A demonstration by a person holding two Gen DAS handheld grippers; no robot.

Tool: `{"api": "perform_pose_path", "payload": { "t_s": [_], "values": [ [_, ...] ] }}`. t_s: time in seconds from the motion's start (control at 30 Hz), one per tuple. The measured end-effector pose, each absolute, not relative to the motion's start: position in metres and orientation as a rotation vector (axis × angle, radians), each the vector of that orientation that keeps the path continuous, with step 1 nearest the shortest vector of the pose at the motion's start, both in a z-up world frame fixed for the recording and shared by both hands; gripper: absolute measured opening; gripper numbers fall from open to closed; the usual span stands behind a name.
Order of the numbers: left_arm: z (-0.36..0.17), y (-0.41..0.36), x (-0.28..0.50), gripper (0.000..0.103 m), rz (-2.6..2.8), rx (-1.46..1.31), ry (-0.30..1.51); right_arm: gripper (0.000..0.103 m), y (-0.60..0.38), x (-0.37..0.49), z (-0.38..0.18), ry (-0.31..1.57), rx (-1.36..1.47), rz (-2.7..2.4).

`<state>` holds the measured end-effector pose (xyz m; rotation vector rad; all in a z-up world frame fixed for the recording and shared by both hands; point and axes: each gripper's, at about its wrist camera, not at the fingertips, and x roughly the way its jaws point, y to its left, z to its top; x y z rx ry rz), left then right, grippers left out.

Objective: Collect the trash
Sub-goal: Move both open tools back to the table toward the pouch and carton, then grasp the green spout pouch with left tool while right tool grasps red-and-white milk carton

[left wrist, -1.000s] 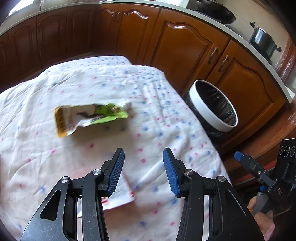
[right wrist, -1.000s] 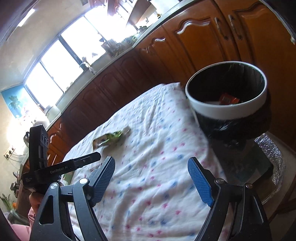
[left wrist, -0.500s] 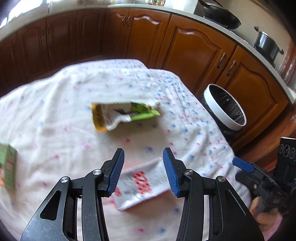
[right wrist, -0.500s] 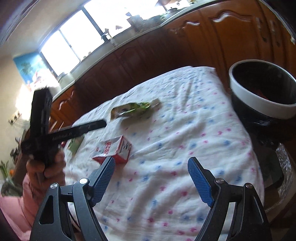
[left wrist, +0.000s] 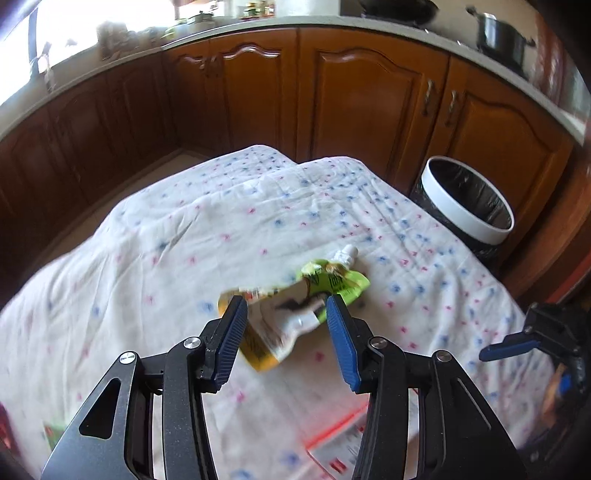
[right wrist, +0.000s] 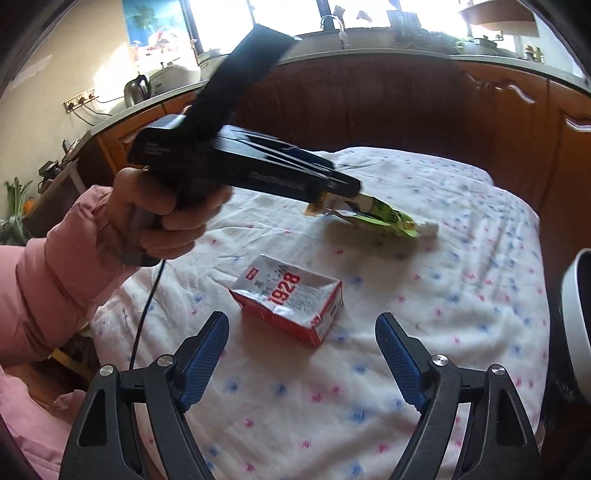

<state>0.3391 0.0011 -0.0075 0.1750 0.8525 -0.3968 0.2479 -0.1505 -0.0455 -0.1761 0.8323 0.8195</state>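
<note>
A crumpled green, white and yellow pouch (left wrist: 295, 306) with a white spout lies on the dotted tablecloth (left wrist: 177, 236). My left gripper (left wrist: 286, 332) is open, its blue fingers on either side of the pouch's near end, just above it. It also shows from the side in the right wrist view (right wrist: 332, 199), tips over the pouch (right wrist: 384, 218). A red and white carton marked 1928 (right wrist: 291, 299) lies just ahead of my open, empty right gripper (right wrist: 301, 358). The white-rimmed bin (left wrist: 469, 199) with a black liner stands beyond the table's right edge.
Brown kitchen cabinets (left wrist: 354, 96) run behind the table. Another piece of green and red trash (left wrist: 51, 432) lies at the left near edge. A pot (left wrist: 502, 29) stands on the counter. The bin's rim (right wrist: 576, 317) is at the right in the right wrist view.
My left gripper has moved forward from the carton to the pouch and now straddles it. My right gripper has swung left away from the bin, and the carton now lies in front of it.
</note>
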Motion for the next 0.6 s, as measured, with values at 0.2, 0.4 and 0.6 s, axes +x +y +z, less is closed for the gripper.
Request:
{"api": "perform_pose_path", "payload": {
  "t_s": [0.2, 0.4, 0.6],
  "values": [
    [-0.026, -0.019, 0.364, 0.045, -0.456, 0.302, 0.906, 0.083, -0.145, 0.26, -0.045, 0.827, -0.203, 0.853],
    [-0.045, -0.028, 0.368, 0.022, -0.493, 0.351, 0.977, 0.083, -0.123, 0.263, -0.049, 0.828, -0.289, 0.95],
    [-0.043, -0.031, 0.361, 0.004, -0.52, 0.362, 0.977, 0.083, -0.094, 0.263, -0.065, 0.844, -0.459, 0.98]
  ]
}}
